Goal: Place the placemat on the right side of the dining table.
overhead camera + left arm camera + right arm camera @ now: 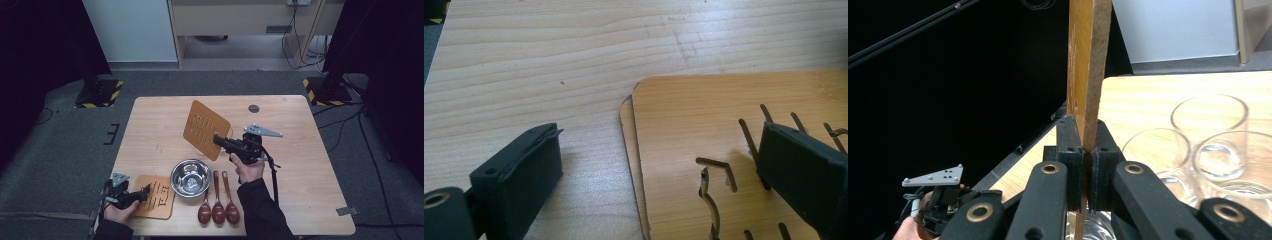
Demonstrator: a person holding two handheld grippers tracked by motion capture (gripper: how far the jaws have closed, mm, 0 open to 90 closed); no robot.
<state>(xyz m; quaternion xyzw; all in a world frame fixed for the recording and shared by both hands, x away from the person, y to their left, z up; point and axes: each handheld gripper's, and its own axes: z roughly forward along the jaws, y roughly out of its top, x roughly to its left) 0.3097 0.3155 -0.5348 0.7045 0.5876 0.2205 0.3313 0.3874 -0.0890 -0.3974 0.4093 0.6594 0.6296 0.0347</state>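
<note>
We count three wooden mats: one raised mat [206,129] above the table and two stacked mats [704,135] lying at the near left corner. We see one steel bowl [190,177], three brown spoons [218,200] side by side, and three clear glasses [1209,117] standing close together. Two grippers are in use.
</note>
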